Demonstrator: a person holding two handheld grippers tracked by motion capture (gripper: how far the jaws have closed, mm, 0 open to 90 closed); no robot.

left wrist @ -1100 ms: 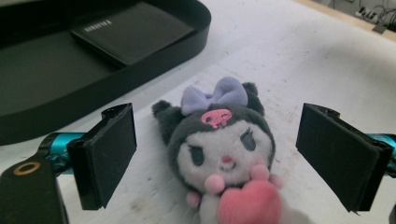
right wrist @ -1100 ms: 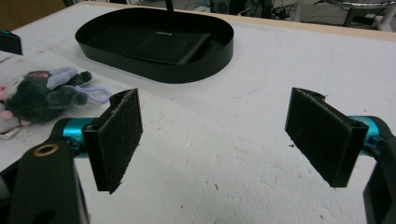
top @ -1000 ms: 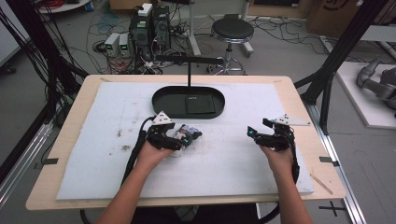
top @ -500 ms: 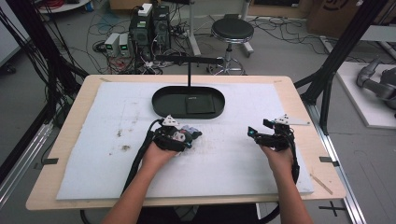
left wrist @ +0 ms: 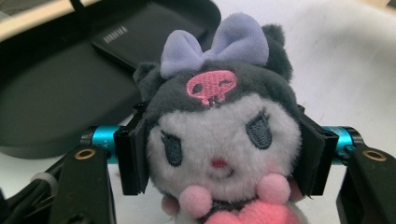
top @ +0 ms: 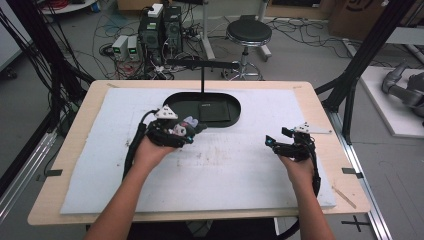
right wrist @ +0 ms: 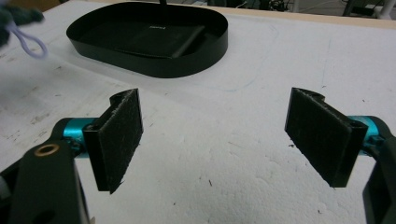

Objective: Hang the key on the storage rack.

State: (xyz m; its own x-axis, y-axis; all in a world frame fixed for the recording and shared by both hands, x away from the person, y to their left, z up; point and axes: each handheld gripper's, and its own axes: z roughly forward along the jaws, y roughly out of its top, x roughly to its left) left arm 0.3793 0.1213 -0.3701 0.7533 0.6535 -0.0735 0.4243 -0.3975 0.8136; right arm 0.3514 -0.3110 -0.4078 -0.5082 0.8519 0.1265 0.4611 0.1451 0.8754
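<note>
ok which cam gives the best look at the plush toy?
The left gripper view: the plush toy sits close up, face, purple bow and pink skull patch sharp, clamped between the left tongs. The high view shows it small and partly hidden in the left tongs. The right gripper view catches a blurred bit and its loop at the top-left corner.

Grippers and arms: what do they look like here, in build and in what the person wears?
Both the left gripper and right gripper are black, with flat black padded jaws on turquoise metal posts, a grey three-cornered plate on top and a trailing black cable. The forearms are bare, no sleeves or gloves.
</note>
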